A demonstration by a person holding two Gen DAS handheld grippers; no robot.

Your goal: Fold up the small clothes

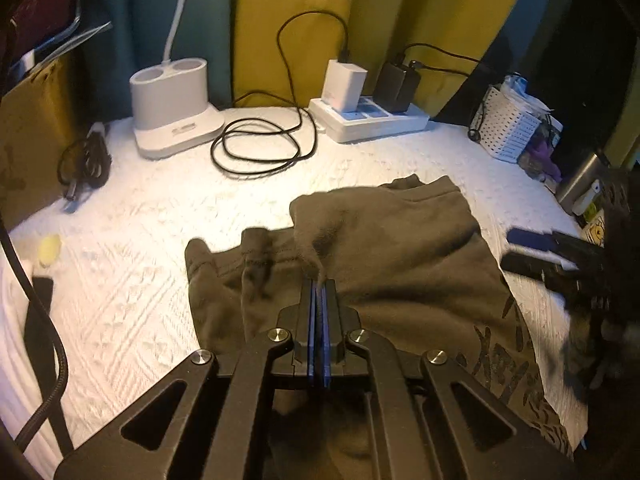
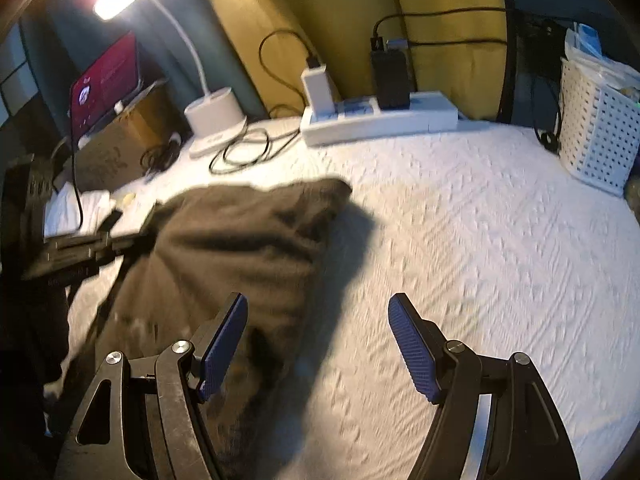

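Observation:
A small olive-brown garment [image 1: 400, 248] with a dark print near its lower right lies partly folded on the white textured bedspread [image 1: 140, 280]. My left gripper [image 1: 319, 280] is shut on a pinched fold of the garment, which rises into a peak at the blue pads. The right gripper [image 1: 532, 248] shows at the garment's right edge in the left wrist view, blurred. In the right wrist view the garment [image 2: 236, 240] lies to the left, and my right gripper [image 2: 318, 320] stands open over the bedspread [image 2: 480, 260] beside it, nothing between its blue pads. The left gripper [image 2: 120, 240] reaches in from the left.
At the back stand a white lamp base [image 1: 172, 108], a coiled black cable [image 1: 260, 140], and a white power strip [image 1: 372, 116] with chargers. A white perforated basket [image 2: 592, 128] sits at the right. A laptop [image 2: 104, 80] and cardboard box stand at the left.

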